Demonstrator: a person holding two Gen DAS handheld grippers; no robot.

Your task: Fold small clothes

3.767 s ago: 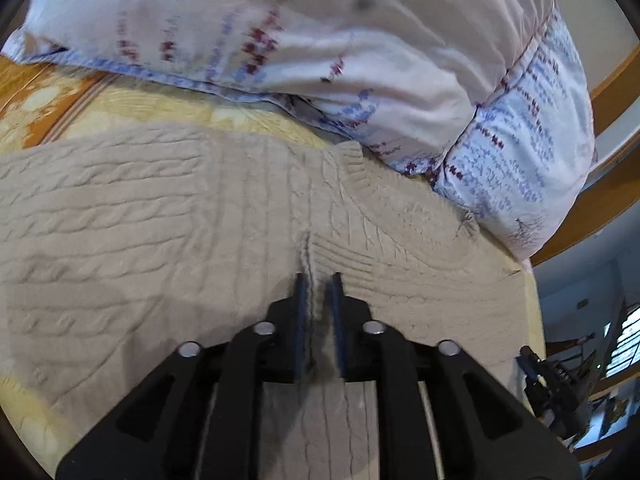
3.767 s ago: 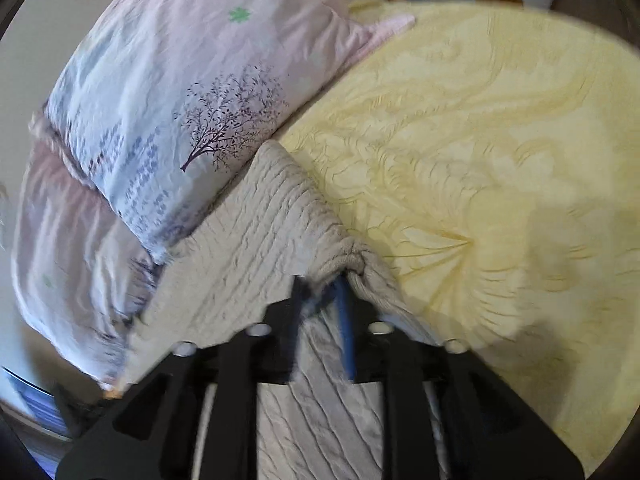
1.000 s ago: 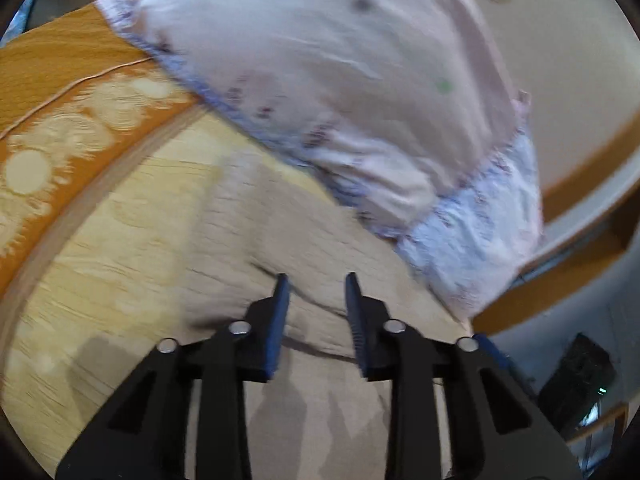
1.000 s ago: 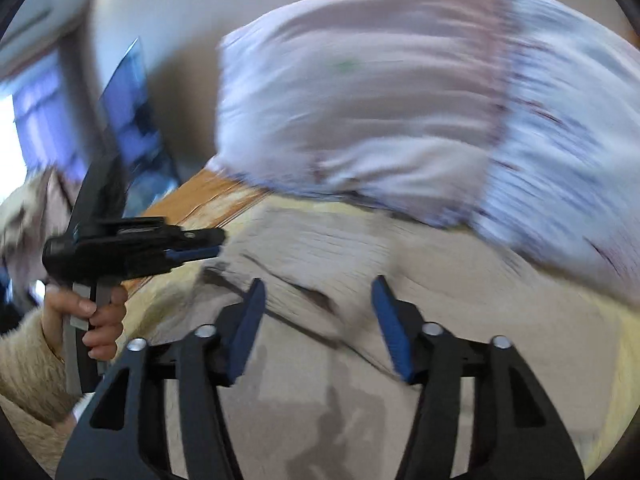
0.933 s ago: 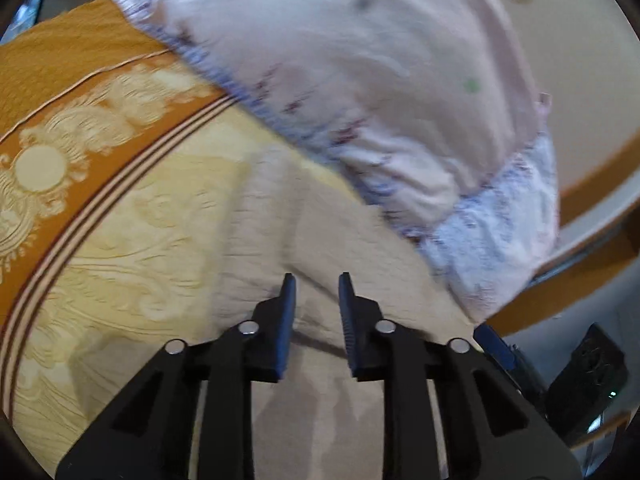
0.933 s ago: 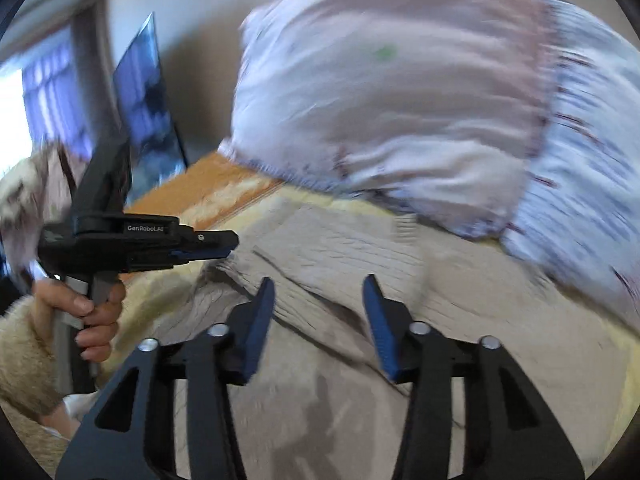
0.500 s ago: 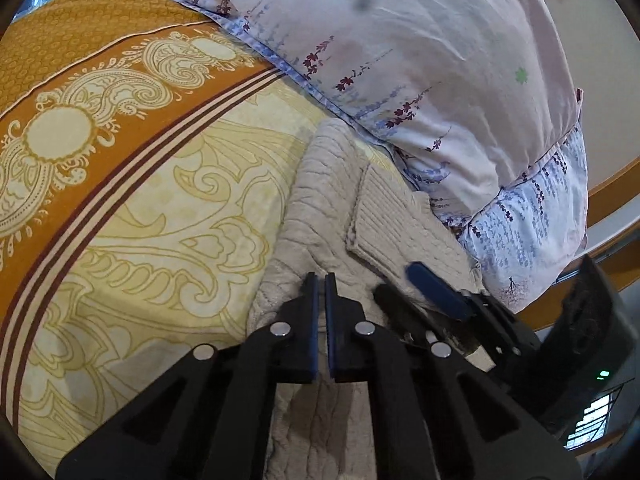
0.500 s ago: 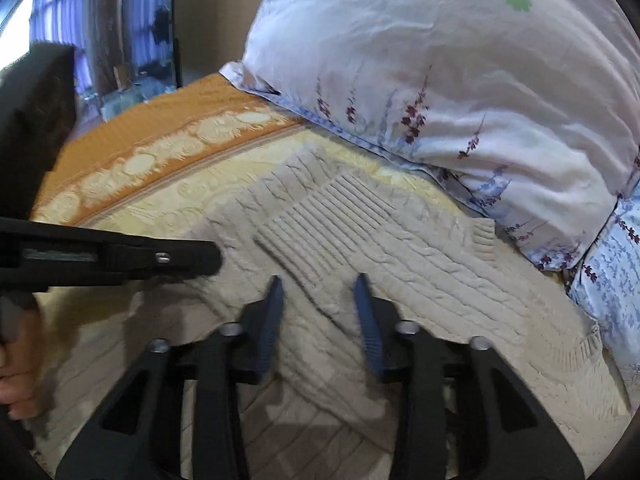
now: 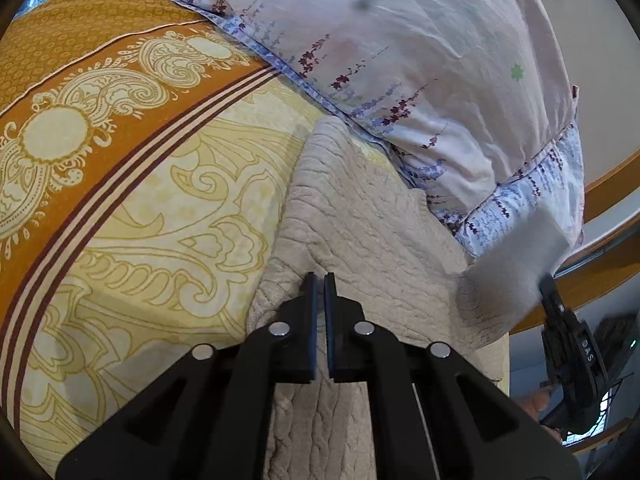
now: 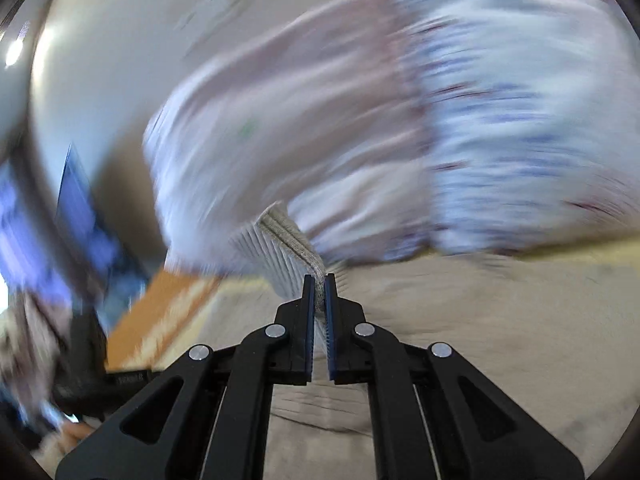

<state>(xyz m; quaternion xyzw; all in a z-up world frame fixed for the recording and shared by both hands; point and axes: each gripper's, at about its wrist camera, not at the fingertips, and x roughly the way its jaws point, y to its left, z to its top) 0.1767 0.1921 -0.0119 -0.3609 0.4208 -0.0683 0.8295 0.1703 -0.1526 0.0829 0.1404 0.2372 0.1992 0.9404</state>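
A beige cable-knit sweater (image 9: 360, 232) lies on the bed against the pillows. My left gripper (image 9: 319, 280) is shut on a folded ridge at the sweater's left edge, low on the fabric. My right gripper (image 10: 319, 284) is shut on the ribbed cuff (image 10: 288, 240), which stands up out of the jaws above the flat sweater (image 10: 460, 320). The right wrist view is heavily motion-blurred. In the left wrist view the right gripper's black body (image 9: 572, 344) sits at the far right, with a blurred flap of lifted knit (image 9: 516, 264) in front of it.
A pink floral pillow (image 9: 400, 40) and a blue-patterned one (image 9: 532, 200) crowd the sweater's far side. The yellow bedspread (image 9: 140, 200) with its orange border (image 9: 80, 60) spreads left. A wooden bed frame (image 9: 608, 184) runs behind. A hand (image 10: 72, 432) shows at lower left.
The left gripper sank onto the sweater's edge and closed. The right gripper closed on the ribbed cuff and swung away fast, lifting the cuff off the sweater.
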